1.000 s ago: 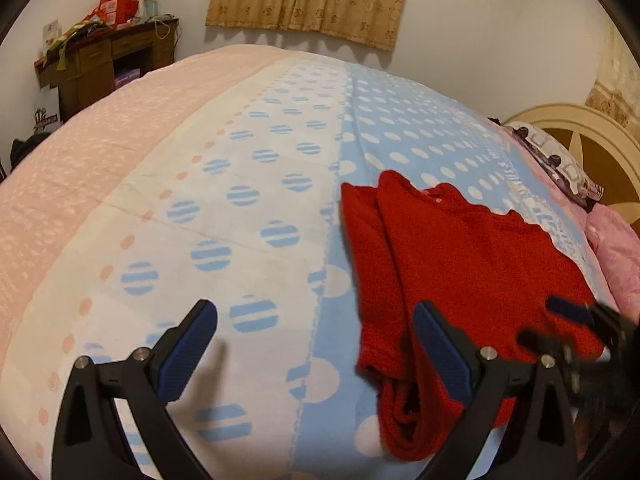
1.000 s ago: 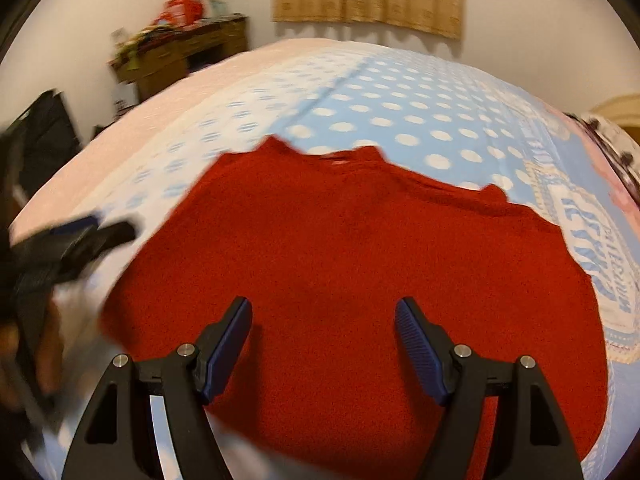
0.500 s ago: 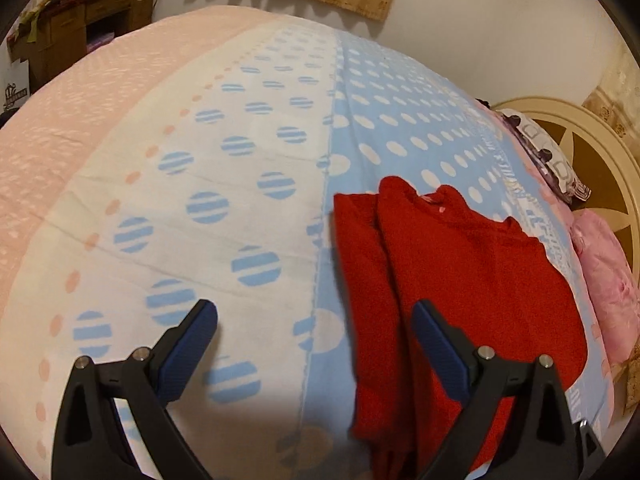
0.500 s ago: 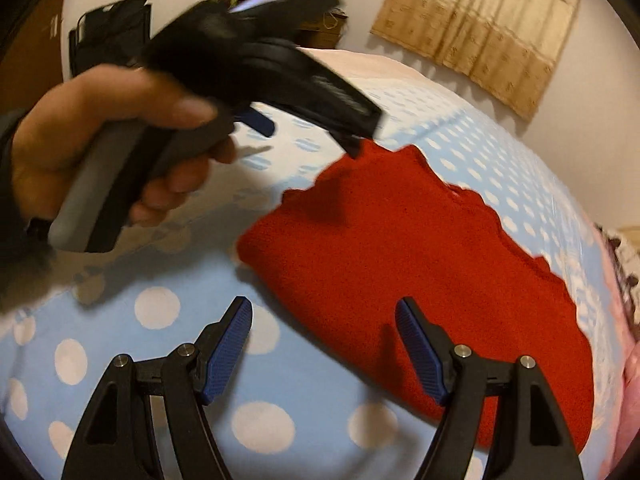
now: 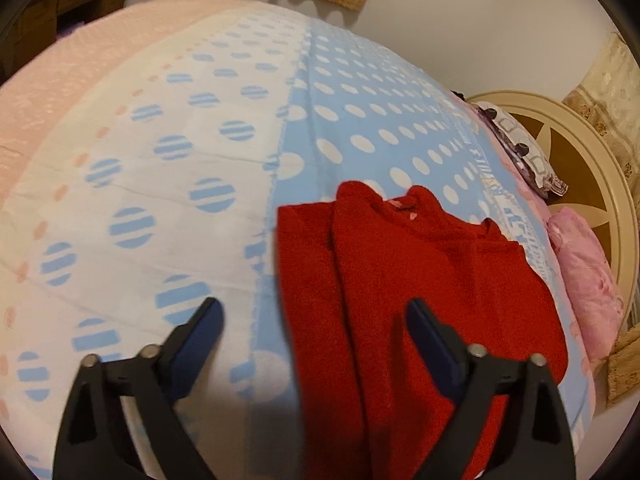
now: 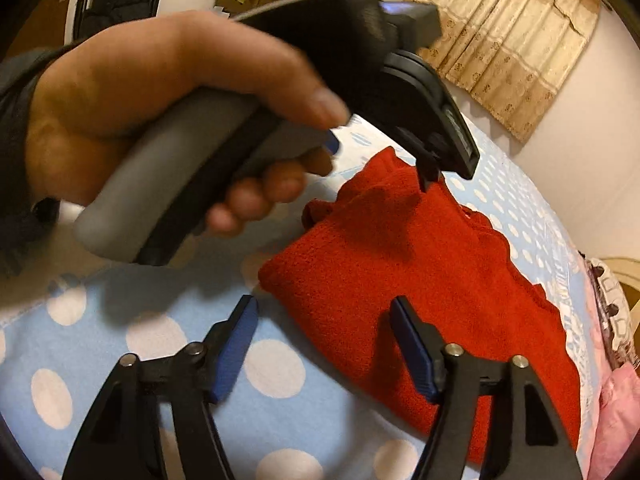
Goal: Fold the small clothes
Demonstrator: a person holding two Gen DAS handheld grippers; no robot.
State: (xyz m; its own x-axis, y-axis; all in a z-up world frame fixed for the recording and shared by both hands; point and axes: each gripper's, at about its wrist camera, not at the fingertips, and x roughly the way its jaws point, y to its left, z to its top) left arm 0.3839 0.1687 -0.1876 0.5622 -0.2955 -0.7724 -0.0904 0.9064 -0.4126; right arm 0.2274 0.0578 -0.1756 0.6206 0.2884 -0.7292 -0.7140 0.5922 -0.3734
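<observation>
We find the red knitted sweater (image 5: 420, 280) lying flat on the blue, white-dotted part of the bedspread (image 5: 352, 120), toward the right side of the bed, its neckline at the far end. In the left wrist view one strip along its left edge lies doubled over the body, which we judge to be a sleeve or side panel already folded inward; the opposite side looks not yet folded.

The left gripper (image 5: 316, 328) hangs above the sweater's near left edge with its jaws spread wide and nothing between them. From the right wrist view we see it gripped in the person's hand (image 6: 160, 112), its nose tilted down toward the sweater's far left corner, which suggests it is being positioned over that edge.

The right gripper (image 6: 324, 328) is likewise released and empty, its jaws straddling the near left corner of the sweater (image 6: 420, 300) without touching it.

Farther right, a pink cloth (image 5: 588, 280) and a patterned pillow (image 5: 520, 148) lie against the cream headboard (image 5: 600, 168), well apart from the work.
</observation>
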